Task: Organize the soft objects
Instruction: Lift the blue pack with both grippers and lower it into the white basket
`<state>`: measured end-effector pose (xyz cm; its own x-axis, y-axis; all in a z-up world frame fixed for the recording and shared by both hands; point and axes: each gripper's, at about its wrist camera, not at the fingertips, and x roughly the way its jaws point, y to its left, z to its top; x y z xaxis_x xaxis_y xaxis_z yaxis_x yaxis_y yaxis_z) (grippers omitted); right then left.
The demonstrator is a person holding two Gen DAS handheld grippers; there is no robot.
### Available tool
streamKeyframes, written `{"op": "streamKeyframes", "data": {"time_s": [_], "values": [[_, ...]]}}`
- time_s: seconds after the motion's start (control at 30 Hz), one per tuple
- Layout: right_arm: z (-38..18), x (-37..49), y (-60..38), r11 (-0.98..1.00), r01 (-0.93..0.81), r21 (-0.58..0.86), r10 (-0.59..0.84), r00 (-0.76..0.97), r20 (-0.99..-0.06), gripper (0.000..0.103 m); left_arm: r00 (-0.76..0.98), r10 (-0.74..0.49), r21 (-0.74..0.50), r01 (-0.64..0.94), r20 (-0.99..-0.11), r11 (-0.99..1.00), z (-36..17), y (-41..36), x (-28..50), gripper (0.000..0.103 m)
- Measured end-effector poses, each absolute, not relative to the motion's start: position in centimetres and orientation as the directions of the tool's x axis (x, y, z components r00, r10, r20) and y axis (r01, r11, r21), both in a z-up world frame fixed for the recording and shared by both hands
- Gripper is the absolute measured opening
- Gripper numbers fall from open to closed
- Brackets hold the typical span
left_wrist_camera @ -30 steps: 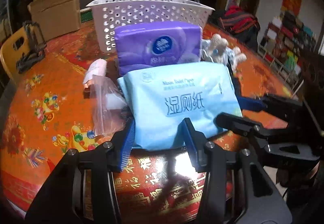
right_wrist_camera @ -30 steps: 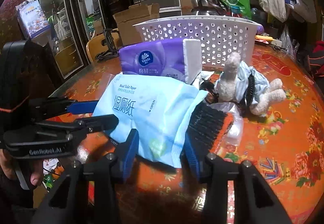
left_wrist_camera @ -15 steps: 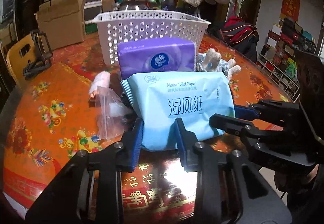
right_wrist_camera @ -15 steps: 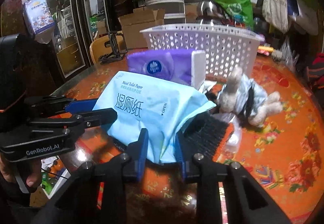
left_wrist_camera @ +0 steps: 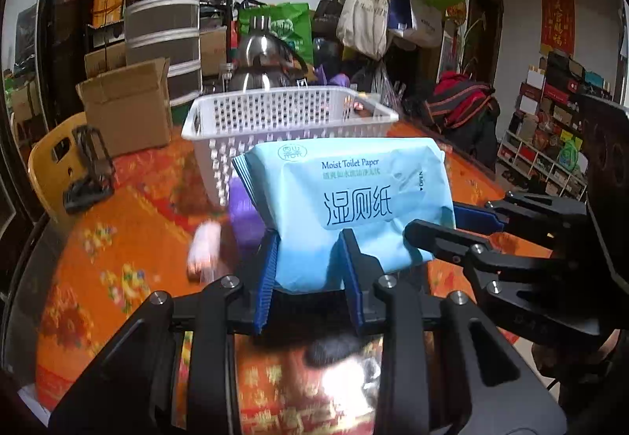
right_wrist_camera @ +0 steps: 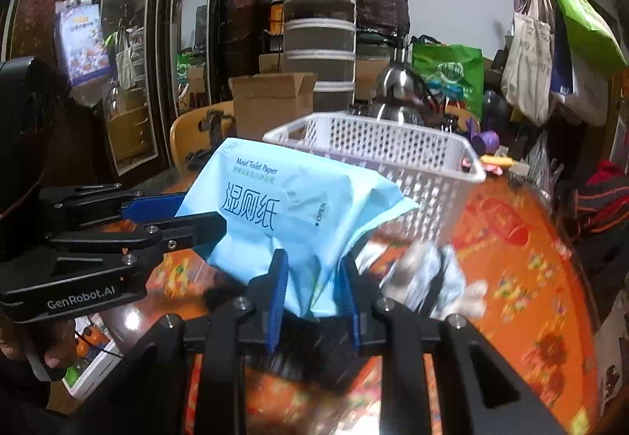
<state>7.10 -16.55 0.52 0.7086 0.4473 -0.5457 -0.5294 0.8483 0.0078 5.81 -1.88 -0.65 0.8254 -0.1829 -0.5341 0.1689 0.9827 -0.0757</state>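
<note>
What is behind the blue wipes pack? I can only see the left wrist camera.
Observer: A white plush toy in blue cloth lies on the table, right of the wipes pack. It's blurred.
Operator: Do my right tongs really hold the pack?
Observer: Yes, the right tongs pinch its lower corner between both blue pads.
Operator: Who holds the left tongs?
Observer: A hand shows, low at the left edge, gripping their handle.
</note>
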Motion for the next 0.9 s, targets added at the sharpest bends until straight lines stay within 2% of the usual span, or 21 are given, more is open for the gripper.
{"op": "streamKeyframes", "data": {"time_s": [0.27,0.43,0.63,0.9], "values": [[6.1,13.8,-17.2,0.861,-0.509,-0.002,0.436,0.739,-0.514,0.025,0.831,-0.217,-0.109,0.188,-0.513,0.976,5.0,-1.8,12.6,0.029],[7.6,20.4,-17.3,0.863,-0.505,0.023,0.432,0.712,-0.553,0.025,0.815,-0.231,-0.13,0.192,-0.531,0.973,7.4,-1.6,18.8,0.029],[6.9,27.8,-17.1,0.872,-0.486,0.066,0.417,0.664,-0.621,0.025,0.758,-0.246,-0.174,0.176,-0.604,0.969,8.2,-0.8,28.0,0.029],[2.2,35.6,-15.4,0.879,-0.465,0.107,0.384,0.557,-0.737,0.025,0.611,-0.245,-0.217,0.122,-0.753,0.969,4.5,0.1,39.1,0.029]]}}
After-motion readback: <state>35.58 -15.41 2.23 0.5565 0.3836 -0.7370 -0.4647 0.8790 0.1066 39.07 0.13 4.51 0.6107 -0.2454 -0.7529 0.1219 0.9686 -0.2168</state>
